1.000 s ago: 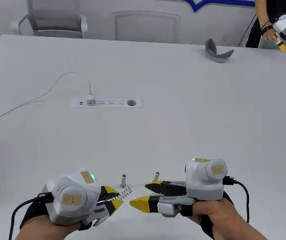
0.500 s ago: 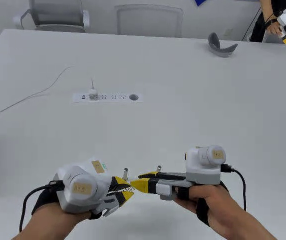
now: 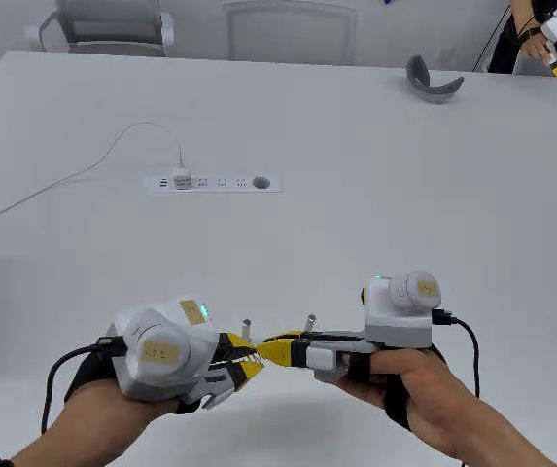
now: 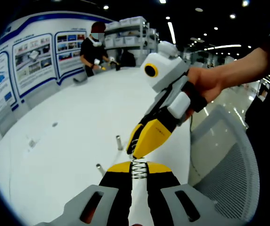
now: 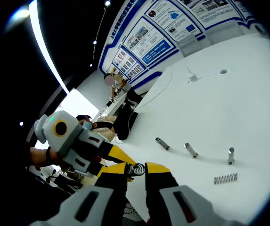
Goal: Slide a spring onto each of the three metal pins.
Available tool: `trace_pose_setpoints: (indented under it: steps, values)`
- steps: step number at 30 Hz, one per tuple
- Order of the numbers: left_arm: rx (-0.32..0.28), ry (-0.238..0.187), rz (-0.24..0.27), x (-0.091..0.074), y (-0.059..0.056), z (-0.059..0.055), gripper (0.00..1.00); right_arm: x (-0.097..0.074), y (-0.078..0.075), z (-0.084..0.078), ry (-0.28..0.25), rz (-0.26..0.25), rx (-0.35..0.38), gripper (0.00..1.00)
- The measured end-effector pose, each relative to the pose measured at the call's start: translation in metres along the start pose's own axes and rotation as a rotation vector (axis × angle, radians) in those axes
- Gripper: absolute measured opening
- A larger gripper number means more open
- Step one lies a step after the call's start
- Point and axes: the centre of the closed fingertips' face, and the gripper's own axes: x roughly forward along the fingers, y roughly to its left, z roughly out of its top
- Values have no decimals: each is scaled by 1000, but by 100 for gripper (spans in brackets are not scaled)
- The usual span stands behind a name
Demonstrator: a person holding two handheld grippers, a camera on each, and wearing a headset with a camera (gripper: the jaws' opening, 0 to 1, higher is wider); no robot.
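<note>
Both are clamped on the one spring, left gripper pinching one end and right gripper the other, up off the table near the pins (a hand-off to square it up for sliding on, I'd guess).

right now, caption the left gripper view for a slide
left gripper and right gripper pinch one spring, two pins beyond

White table, power strip, white cable, grey chair

Office meeting room: long white table, swivel chairs, power strip, wall posters.
</note>
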Motion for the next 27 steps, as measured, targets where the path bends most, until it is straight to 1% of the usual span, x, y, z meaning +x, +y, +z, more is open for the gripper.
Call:
trace_pose_setpoints:
  steps: [6,9,10,14,21,27]
  values:
    - [-18,-12,-17,0,1,2,10,-3,5,6,-3,23,6,13]
    - [-31,-22,-28,0,1,5,10,-4,8,8,22,22,-50,13]
    - [-34,-24,-32,0,1,5,10,-5,9,9,38,22,-81,13]
    - [-54,-37,-49,0,1,8,10,-6,12,10,90,18,-156,12]
    - [-94,-65,-96,-1,-3,14,10,-9,21,12,198,39,-293,12]
    - [-88,-63,-114,-1,-7,14,10,-10,24,5,330,51,-419,12]
